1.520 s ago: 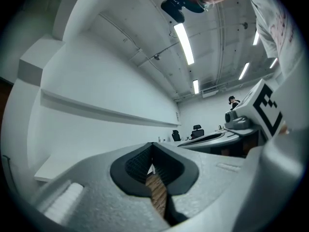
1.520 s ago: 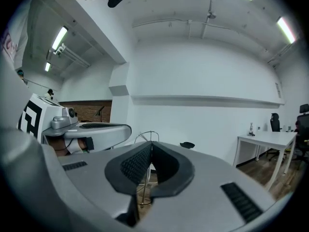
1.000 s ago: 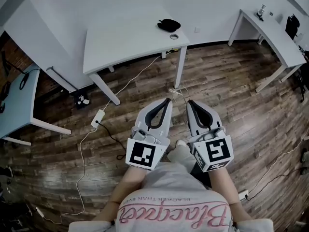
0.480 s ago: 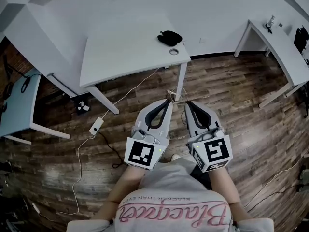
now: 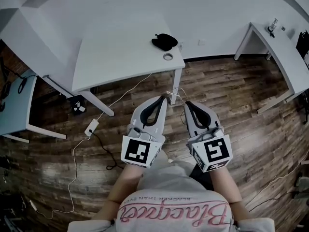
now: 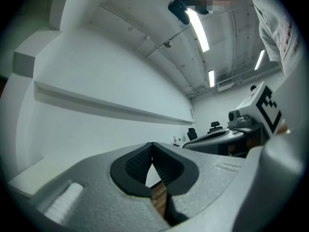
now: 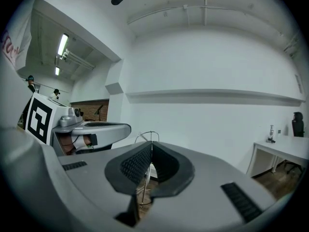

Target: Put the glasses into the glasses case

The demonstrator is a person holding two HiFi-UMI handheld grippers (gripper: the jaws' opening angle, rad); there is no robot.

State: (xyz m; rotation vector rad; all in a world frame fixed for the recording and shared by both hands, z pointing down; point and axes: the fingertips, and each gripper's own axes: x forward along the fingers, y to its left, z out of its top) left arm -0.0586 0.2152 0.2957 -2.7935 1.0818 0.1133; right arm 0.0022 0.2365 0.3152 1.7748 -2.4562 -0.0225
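A black glasses case [image 5: 164, 41] lies near the right end of a white table [image 5: 120, 52], seen far off in the head view. A small round object [image 5: 167, 56] sits just in front of it; I cannot tell what it is. My left gripper [image 5: 164, 97] and right gripper [image 5: 187, 103] are held side by side over the wooden floor, short of the table. Both are shut with nothing between the jaws. In the left gripper view the left gripper [image 6: 152, 146] points at a white wall. In the right gripper view the tips of the right gripper [image 7: 151, 144] meet.
A thin wire frame [image 5: 174, 94] stands on the floor just past the gripper tips, by the table leg [image 5: 176, 85]. A power strip [image 5: 90, 127] and white cable lie on the floor at left. Another white table [image 5: 282, 47] stands at right and a pale one [image 5: 14, 100] at left.
The table and case have shifted down and left in the head view, so the person has come closer. Both grippers stay shut and side by side.
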